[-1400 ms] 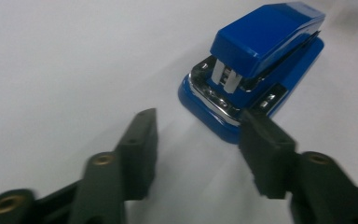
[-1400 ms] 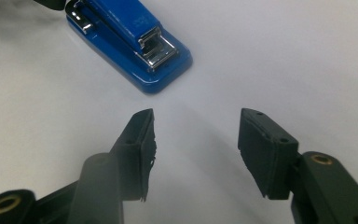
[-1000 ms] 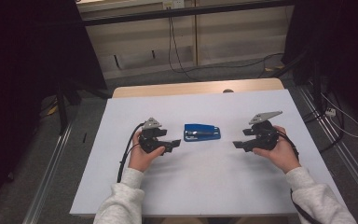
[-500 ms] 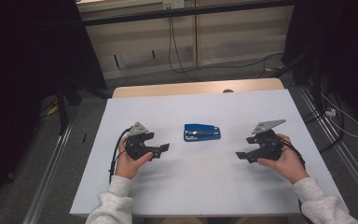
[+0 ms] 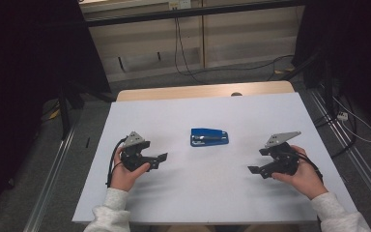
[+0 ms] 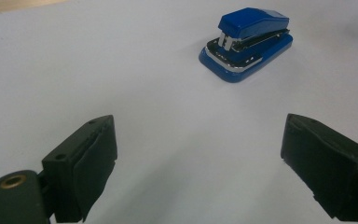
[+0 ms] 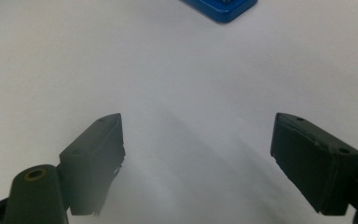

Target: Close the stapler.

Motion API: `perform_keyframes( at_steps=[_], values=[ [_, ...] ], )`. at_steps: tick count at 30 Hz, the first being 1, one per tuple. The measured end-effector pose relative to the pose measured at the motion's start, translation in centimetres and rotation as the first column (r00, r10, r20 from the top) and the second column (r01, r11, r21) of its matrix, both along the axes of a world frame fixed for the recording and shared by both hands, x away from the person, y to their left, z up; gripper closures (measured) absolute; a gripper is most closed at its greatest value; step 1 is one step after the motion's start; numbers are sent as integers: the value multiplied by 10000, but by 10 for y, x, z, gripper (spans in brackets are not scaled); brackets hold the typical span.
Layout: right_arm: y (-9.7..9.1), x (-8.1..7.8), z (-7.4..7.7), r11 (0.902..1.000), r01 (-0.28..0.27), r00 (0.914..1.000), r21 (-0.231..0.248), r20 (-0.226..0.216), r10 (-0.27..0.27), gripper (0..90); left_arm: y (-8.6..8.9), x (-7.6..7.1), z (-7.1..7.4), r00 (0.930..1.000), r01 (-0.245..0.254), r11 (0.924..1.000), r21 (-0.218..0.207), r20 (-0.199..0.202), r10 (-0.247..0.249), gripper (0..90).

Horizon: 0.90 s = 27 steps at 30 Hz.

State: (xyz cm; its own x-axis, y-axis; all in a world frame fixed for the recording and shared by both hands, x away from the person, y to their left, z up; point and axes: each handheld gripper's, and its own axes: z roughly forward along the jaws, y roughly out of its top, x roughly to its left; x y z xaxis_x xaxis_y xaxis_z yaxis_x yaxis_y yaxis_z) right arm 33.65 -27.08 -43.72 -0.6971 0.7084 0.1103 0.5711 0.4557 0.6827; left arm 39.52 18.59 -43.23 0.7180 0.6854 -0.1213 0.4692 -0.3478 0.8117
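Note:
A blue stapler (image 5: 209,137) lies flat in the middle of the white table (image 5: 251,111), alone. In the left gripper view the stapler (image 6: 245,43) sits ahead and to the right, well beyond the jaws. My left gripper (image 5: 160,158) is open at the table's left, its jaws have just been opening, and nothing is between them. My right gripper (image 5: 255,169) is open at the right, jaws likewise just opening on nothing. In the right gripper view a corner of the stapler (image 7: 221,9) shows at the top edge. Both grippers (image 6: 198,168) (image 7: 198,163) point inward toward the stapler.
A bare wooden strip (image 5: 198,91) runs along the table's far edge. Cables (image 5: 183,53) trail over the floor behind. Metal rails (image 5: 53,164) flank the table on both sides, with dark curtains beyond.
Both hands have drawn back from the stapler, toward the table's near edge and outward, the left one farther left, the right one farther right. The stapler has stayed put.

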Motion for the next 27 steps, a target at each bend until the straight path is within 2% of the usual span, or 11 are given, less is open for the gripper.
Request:
perform_keyframes(
  at_steps=[17, 20, 27],
  values=[
    [-16, -19, 2, 9999, 100, 9999, 65, 84, -101, 148, 15, -17, 1, 9999, -72, 9999, 75, 79, 72, 81],
    [-19, -22, 2, 9999, 135, 9999, 30, 78, -136, 146, 19, -20, 0, 10000, -46, 10000, -62, 81, 47, 79],
    [-24, -28, 2, 9998, 182, 9998, 91, 32, -182, 144, 26, -27, -2, 10000, -69, 10000, -60, 46, 69, 79]
  ],
)
